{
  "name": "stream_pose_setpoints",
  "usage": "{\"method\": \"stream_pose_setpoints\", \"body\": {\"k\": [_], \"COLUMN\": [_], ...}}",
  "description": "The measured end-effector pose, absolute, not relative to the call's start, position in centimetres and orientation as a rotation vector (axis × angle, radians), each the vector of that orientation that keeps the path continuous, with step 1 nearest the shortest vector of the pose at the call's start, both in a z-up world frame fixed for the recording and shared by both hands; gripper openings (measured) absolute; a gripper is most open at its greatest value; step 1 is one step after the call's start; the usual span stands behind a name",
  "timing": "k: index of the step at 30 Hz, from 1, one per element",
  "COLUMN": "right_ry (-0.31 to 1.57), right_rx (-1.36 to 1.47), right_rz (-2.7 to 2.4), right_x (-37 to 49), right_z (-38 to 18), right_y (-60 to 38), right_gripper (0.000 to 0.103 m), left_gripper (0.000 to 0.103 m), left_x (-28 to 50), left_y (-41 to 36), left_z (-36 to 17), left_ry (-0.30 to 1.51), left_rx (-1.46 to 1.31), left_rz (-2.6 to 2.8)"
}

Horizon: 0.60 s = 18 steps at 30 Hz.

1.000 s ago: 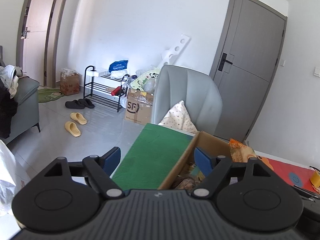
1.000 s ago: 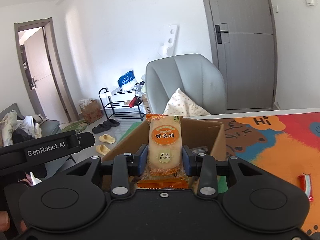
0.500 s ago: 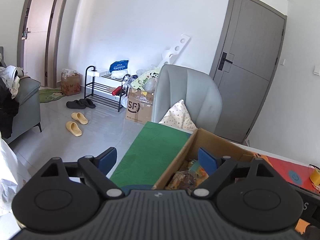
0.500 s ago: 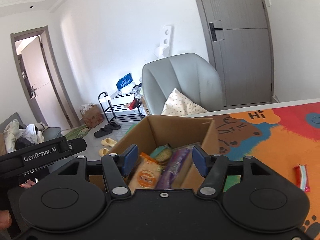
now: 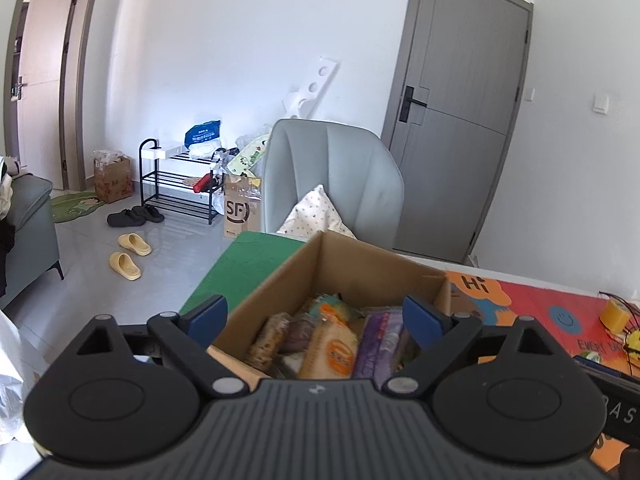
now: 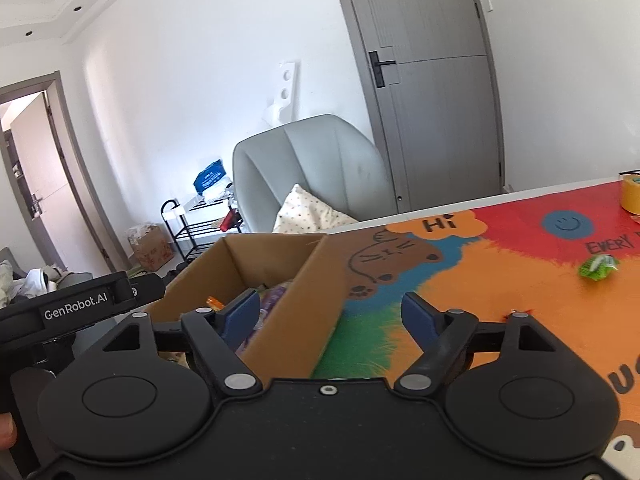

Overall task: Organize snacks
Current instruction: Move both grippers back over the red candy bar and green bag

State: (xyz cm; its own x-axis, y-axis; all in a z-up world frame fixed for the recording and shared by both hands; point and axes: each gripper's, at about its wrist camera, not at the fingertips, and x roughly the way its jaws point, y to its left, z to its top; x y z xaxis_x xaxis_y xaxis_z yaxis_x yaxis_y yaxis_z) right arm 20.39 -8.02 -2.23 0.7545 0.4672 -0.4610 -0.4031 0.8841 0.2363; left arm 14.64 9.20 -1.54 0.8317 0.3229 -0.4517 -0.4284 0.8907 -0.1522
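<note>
Snacks in cardboard box, long axes pointing away from camera

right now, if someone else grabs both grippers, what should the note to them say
Left gripper: jaws wide, just been opening, nothing between them, hovering over the cardboard box.
Right gripper: jaws just been opening, empty, straddling the box's right wall.
Done: orange rice cracker pack lies in the box with the other snacks.
Left: green wrapped snack and a small red-wrapped one lie loose on the colourful mat; they likely go in the box next.
</note>
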Motion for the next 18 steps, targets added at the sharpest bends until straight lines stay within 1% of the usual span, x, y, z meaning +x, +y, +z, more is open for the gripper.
{"method": "stream_pose_setpoints", "body": {"k": [10, 12, 15, 18], "right_ry": [0.543, 0.544, 0.549, 0.558], "right_rx": [0.146, 0.145, 0.153, 0.161], "right_rz": [0.41, 0.398, 0.375, 0.357], "right_x": [19.9, 19.8, 19.5, 19.3], "right_z": [-3.0, -3.1, -3.3, -3.6], "right_y": [-12.3, -13.0, -14.3, -15.5], "right_gripper": [0.092, 0.097, 0.103, 0.103], "left_gripper": [0.094, 0.094, 0.094, 0.094], "left_x": [15.0, 15.1, 15.3, 15.5], "left_y": [5.5, 4.9, 4.0, 3.0], "left_z": [-2.4, -2.6, -3.0, -3.4], "left_ry": [0.46, 0.469, 0.492, 0.511], "left_rx": [-0.222, -0.219, -0.211, -0.192], "left_rz": [0.347, 0.338, 0.318, 0.307]}}
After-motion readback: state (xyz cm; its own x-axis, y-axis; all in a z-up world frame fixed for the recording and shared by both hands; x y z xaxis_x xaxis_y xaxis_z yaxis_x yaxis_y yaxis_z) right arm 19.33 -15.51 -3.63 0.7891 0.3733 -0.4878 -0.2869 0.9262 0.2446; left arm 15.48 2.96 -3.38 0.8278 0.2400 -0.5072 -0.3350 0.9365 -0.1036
